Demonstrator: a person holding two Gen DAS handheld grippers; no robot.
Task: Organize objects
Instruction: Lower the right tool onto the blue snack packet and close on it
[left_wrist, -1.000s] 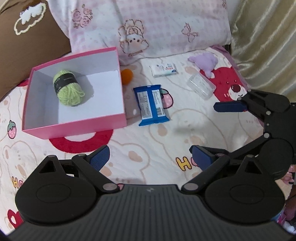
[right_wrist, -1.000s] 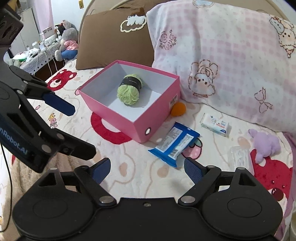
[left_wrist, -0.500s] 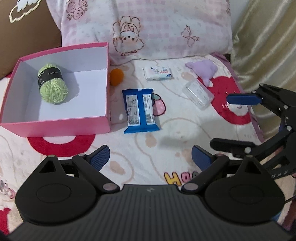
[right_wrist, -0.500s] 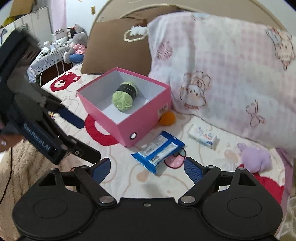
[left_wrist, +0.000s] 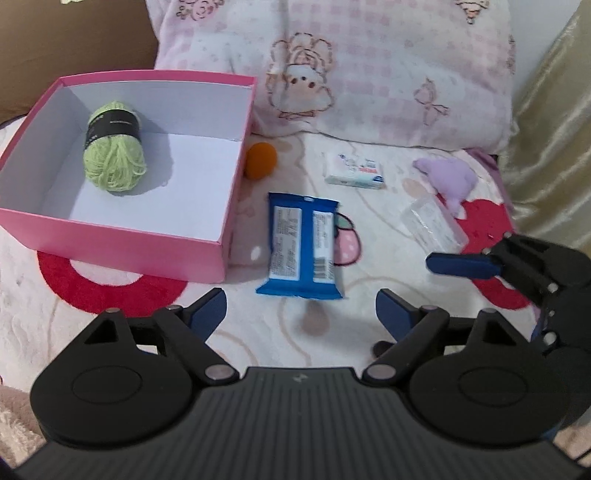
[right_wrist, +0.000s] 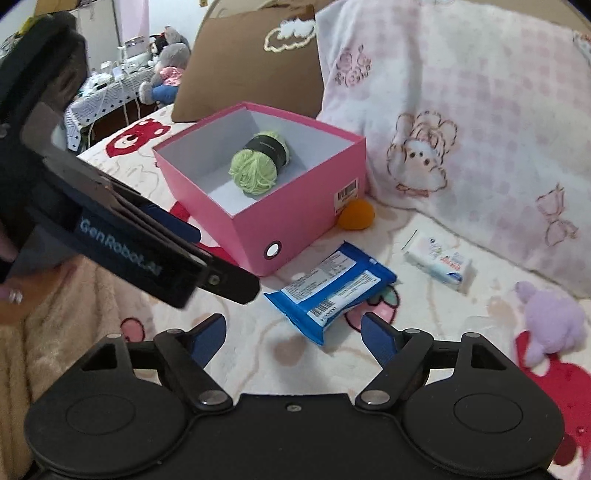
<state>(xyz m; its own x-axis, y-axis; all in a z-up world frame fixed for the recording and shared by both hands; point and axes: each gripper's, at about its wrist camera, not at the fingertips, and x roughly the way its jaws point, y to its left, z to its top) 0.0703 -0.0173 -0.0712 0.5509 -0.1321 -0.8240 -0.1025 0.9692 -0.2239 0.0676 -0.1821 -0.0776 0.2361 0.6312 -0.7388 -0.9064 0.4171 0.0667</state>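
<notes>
A pink box (left_wrist: 110, 236) (right_wrist: 295, 221) on the bed holds a green yarn ball (left_wrist: 112, 158) (right_wrist: 258, 166). A blue snack packet (left_wrist: 301, 243) (right_wrist: 328, 288) lies flat right of the box. An orange ball (left_wrist: 260, 160) (right_wrist: 356, 214), a white tissue pack (left_wrist: 352, 173) (right_wrist: 439, 264), a clear plastic case (left_wrist: 432, 223) and a purple plush (left_wrist: 448, 179) (right_wrist: 550, 325) lie around it. My left gripper (left_wrist: 301, 308) is open and empty just short of the packet. My right gripper (right_wrist: 293, 336) is open and empty, close to the packet's near end.
A pink checked pillow (left_wrist: 369, 74) (right_wrist: 461, 110) and a brown cushion (right_wrist: 251, 62) stand behind the objects. A gold curtain (left_wrist: 550, 129) hangs at the right. The left gripper's body (right_wrist: 110, 236) fills the left of the right wrist view.
Both grippers have moved forward toward the blue packet, which now looks larger and sits between the fingers. Both stay open.
</notes>
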